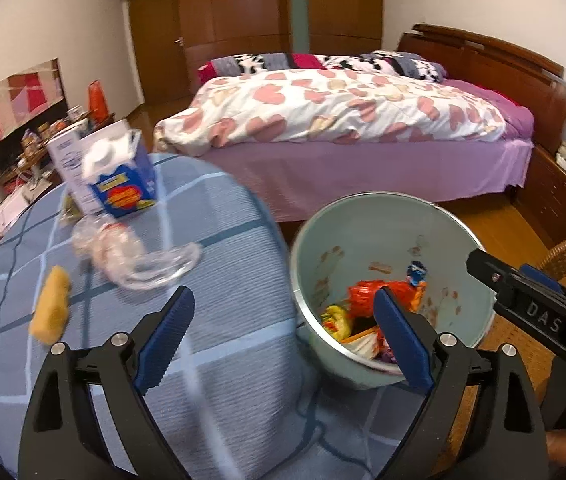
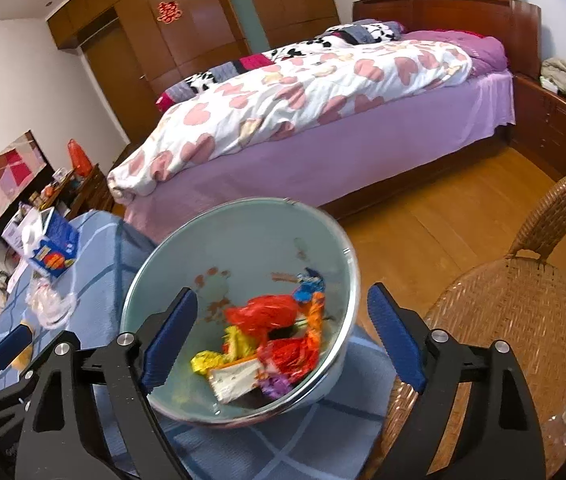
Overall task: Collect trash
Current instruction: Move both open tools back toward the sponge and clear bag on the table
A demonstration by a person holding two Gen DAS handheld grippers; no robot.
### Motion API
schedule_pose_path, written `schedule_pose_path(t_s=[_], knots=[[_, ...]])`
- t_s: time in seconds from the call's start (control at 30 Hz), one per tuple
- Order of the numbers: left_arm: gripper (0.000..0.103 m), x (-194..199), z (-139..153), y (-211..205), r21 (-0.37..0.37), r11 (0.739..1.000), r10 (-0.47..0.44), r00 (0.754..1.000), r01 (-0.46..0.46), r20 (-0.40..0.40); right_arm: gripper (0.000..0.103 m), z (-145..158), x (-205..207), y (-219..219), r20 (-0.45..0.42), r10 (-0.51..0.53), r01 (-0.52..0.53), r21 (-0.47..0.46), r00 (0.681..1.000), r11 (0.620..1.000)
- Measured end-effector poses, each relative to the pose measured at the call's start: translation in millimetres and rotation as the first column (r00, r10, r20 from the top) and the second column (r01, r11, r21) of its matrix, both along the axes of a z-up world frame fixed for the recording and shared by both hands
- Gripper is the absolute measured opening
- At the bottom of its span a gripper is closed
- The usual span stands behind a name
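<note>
Jaws first: we see both pairs standing wide apart with nothing between the blue pads. Our left gripper point(image 1: 285, 340) hangs over the edge of the worktop point(image 1: 219, 360), one finger over the cloth and the other over the bin point(image 1: 383, 236). Our right gripper point(image 2: 279, 336) straddles the bin's mouth from above. In the left view the right gripper's black body crosses the right edge, and the letters "DAS" are readable on it.

Trash already lies in the pale green bin: a crumpled red wrapper point(image 2: 263, 314), yellow and orange wrappers, a blue scrap and a white card-like piece, all at the bottom. Brownish smears mark the inner wall. The bin stands at the worktop's near right edge, just beside a wicker chair point(image 2: 523, 320).

Still on the blue checked cloth are a yellow spongy lump point(image 1: 51, 308), a crumpled clear plastic wrapper point(image 1: 135, 256) and, farther back, an open blue and white carton point(image 1: 119, 176) with a yellow and red label too blurred for us to read.

Beyond the worktop a bed point(image 1: 343, 120) with a heart-print quilt and purple sheet fills the room, its headboard dark wood. Wood flooring runs beside it. A low cabinet cluttered with jars sits against the left wall, and a wooden wardrobe at the back carries a red paper ornament point(image 2: 167, 12).
</note>
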State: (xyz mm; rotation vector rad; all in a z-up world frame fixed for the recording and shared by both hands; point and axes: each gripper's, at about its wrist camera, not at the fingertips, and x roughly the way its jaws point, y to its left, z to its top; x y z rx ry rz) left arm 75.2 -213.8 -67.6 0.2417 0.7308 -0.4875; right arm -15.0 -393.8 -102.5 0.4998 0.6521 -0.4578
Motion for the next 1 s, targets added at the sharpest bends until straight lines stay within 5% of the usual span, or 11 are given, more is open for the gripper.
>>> schedule_pose_path(t_s=[1.0], knots=[[0.095, 6.7, 0.6, 126.1, 0.008, 0.972, 0.236, 0.972, -0.236, -0.012, 0.086, 12.6, 34.5, 122.1, -0.013, 0.254, -0.255, -0.07, 0.967, 0.965]])
